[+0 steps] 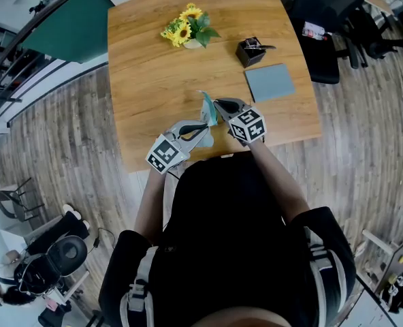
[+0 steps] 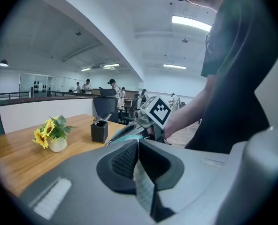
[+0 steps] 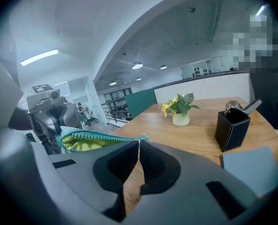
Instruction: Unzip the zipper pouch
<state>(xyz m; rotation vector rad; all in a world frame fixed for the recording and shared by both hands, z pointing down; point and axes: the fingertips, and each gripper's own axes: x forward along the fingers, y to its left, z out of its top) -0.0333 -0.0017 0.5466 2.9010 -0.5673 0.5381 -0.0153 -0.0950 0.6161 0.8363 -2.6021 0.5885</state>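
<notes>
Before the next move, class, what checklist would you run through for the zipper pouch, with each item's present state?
1. Left gripper shut on the pouch's fabric: ok.
2. Right gripper shut on the pouch at its zipper end: ok.
3. Pouch lifted off the table: ok.
4. Zipper open, yellow lining showing: ok.
5. Zipper open along its whole length: cannot tell.
6. Flowers, black holder and grey pad clear of the pouch: ok.

open-plan office. wooden meeting table [image 1: 154,67] with pen holder [image 1: 251,52], sunflower vase [image 1: 190,31]; black swivel chairs [image 1: 324,9] nearby; wood-plank floor [image 1: 58,142]; strip ceiling lights [image 2: 190,23]; glass partitions [image 2: 40,83]; people [image 2: 86,86] standing among chairs in background.
</notes>
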